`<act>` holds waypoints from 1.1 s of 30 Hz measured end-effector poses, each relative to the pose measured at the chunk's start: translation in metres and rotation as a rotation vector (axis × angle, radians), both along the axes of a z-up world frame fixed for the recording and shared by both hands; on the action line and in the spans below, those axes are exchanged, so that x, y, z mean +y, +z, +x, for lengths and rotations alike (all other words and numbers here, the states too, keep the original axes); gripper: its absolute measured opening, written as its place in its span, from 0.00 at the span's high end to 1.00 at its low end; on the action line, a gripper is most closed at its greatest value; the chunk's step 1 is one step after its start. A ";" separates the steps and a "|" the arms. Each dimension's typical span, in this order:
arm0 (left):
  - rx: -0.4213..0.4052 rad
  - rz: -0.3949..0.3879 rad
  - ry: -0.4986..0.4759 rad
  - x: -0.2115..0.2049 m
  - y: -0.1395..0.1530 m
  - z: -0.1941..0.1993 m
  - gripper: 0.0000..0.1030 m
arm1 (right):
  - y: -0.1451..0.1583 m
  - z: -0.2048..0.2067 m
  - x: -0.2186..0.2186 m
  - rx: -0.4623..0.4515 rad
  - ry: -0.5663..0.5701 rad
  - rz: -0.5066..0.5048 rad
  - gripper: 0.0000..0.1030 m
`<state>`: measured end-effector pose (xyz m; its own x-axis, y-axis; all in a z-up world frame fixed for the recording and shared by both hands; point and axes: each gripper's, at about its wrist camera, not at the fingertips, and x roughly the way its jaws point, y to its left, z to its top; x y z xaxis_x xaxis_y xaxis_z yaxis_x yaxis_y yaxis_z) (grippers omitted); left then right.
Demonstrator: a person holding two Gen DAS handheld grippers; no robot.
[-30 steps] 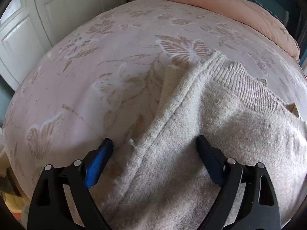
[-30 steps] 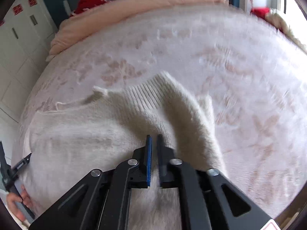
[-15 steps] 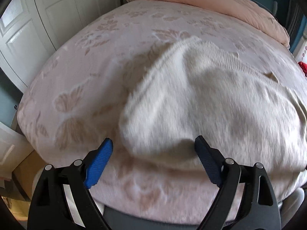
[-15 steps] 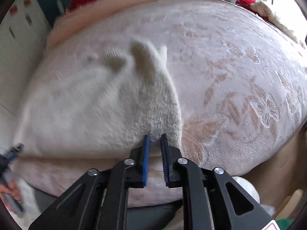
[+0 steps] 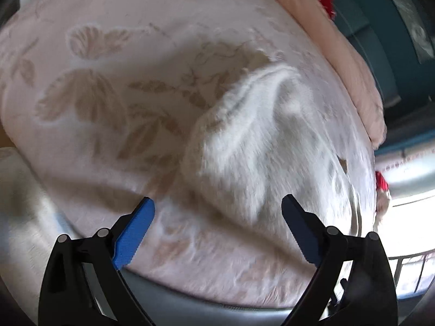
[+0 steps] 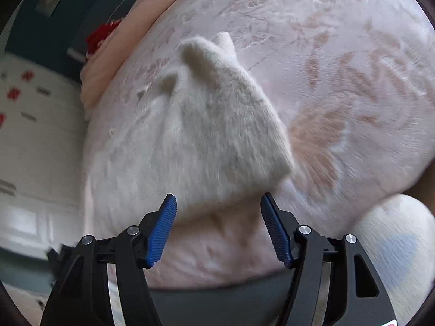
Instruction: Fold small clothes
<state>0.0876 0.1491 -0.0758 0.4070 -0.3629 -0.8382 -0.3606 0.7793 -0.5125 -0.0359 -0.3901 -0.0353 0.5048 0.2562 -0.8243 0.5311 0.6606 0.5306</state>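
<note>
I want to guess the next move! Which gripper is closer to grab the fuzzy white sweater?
Probably the right gripper: the sweater has its near corner just ahead of its open jaws. The left gripper, also open, sits off the sweater's edge.

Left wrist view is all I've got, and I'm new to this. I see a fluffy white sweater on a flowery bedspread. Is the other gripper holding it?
Observer: No. The right gripper is open, its blue pads apart just short of the sweater.
Operator: Anything on that side I can't see?
Observer: Yes, a white rounded cushion-like thing with a blue heart sits at the bed's near right corner.
Operator: And past the bed?
Observer: White panelled doors with red decorations stand to the left of the pink bedspread.
</note>
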 end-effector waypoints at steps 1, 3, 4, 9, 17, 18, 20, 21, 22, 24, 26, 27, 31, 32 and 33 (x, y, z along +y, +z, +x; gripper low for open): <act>0.002 0.009 0.009 -0.003 -0.001 0.004 0.12 | -0.004 0.005 -0.004 -0.001 -0.037 0.011 0.38; -0.028 0.036 0.012 -0.010 0.005 0.013 0.50 | -0.009 0.015 -0.011 -0.028 -0.115 0.050 0.58; -0.025 0.046 -0.017 -0.013 0.007 0.019 0.71 | -0.008 0.019 -0.013 -0.042 -0.128 0.055 0.79; -0.080 0.032 -0.053 -0.006 0.053 0.009 0.83 | 0.057 0.023 0.002 -0.150 -0.005 -0.078 0.86; 0.073 0.153 -0.200 -0.002 0.034 -0.056 0.80 | 0.023 -0.029 -0.001 0.109 0.140 -0.202 0.80; 0.098 0.187 -0.209 -0.004 0.028 -0.060 0.79 | 0.012 -0.036 -0.006 0.128 0.115 -0.172 0.79; 0.045 0.242 -0.194 -0.007 0.042 -0.067 0.77 | 0.025 -0.047 -0.013 0.078 0.064 -0.163 0.78; 0.011 0.264 -0.198 -0.010 0.053 -0.065 0.74 | 0.036 -0.048 -0.013 0.054 0.062 -0.191 0.76; -0.032 0.302 -0.205 -0.013 0.067 -0.064 0.64 | 0.050 -0.046 -0.013 0.032 0.067 -0.241 0.72; -0.157 0.403 -0.205 -0.021 0.103 -0.053 0.39 | 0.075 -0.038 -0.014 0.006 0.063 -0.383 0.45; -0.239 0.443 -0.194 -0.027 0.122 -0.036 0.28 | 0.092 -0.017 -0.018 -0.023 0.062 -0.497 0.41; -0.250 0.443 -0.196 -0.029 0.124 -0.028 0.27 | 0.095 -0.004 -0.021 -0.033 0.075 -0.495 0.41; -0.228 0.400 -0.250 -0.052 0.105 0.029 0.28 | 0.080 0.053 -0.026 -0.025 0.138 -0.473 0.42; -0.211 0.394 -0.257 -0.061 0.091 0.044 0.29 | 0.071 0.066 -0.025 -0.004 0.153 -0.470 0.53; -0.195 0.402 -0.261 -0.065 0.082 0.054 0.36 | 0.067 0.073 -0.026 -0.005 0.167 -0.451 0.82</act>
<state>0.1417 0.0837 0.0062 0.5088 -0.1379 -0.8498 -0.0550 0.9799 -0.1920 0.0371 -0.4160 0.0321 0.4917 -0.0486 -0.8694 0.3964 0.9015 0.1738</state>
